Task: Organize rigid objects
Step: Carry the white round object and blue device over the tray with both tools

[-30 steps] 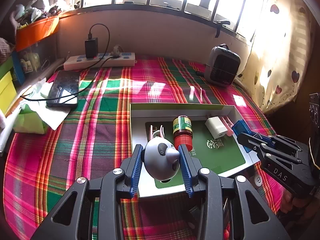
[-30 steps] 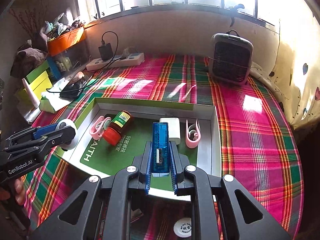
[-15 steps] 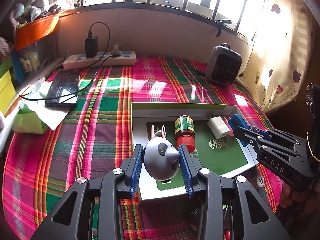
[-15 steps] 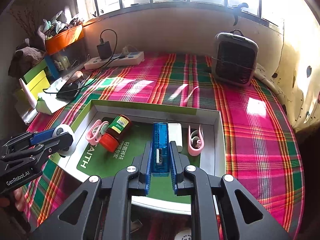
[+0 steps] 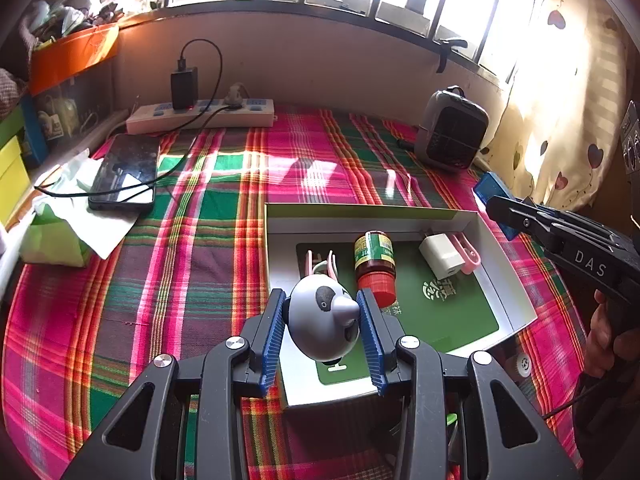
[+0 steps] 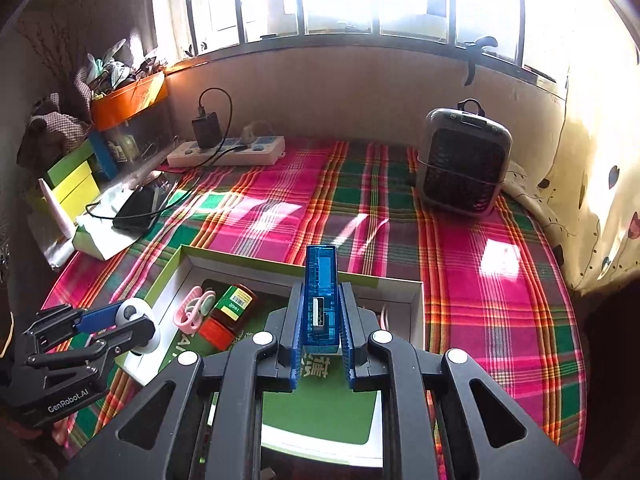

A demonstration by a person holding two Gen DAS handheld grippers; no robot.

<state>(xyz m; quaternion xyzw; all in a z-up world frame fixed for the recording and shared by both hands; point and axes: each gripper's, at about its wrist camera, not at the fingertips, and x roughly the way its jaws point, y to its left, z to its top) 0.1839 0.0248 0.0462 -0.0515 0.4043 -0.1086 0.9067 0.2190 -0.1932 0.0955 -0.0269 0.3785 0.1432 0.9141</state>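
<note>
Sunlight pours through the barred window onto a plaid tablecloth (image 5: 192, 280) in pink, green and red. From the left wrist, the left gripper (image 5: 322, 330) has its blue pads pinched on a round grey panda-faced toy (image 5: 322, 326), held over the near left corner of the open box (image 5: 506, 280). Down in that box lie a red-capped bottle (image 5: 374, 264), a white charger block (image 5: 440, 256) and a pink clip (image 5: 466, 248) touching the charger's far side. At the right edge the right gripper (image 5: 494, 200) comes in, a person's hand (image 5: 608, 332) on its grip. A phone (image 5: 124, 172) and power strip (image 5: 200, 116) sit well back on the left, a small heater (image 5: 452, 136) far right.

Over to the right wrist: the right gripper (image 6: 322, 308) is clamped tight on a translucent blue USB device (image 6: 320, 296), upright between the pads, its port facing the camera, hanging above the box (image 6: 416, 300). Low left, the left gripper (image 6: 116, 322) shows with the toy (image 6: 138, 320) in its pads.
</note>
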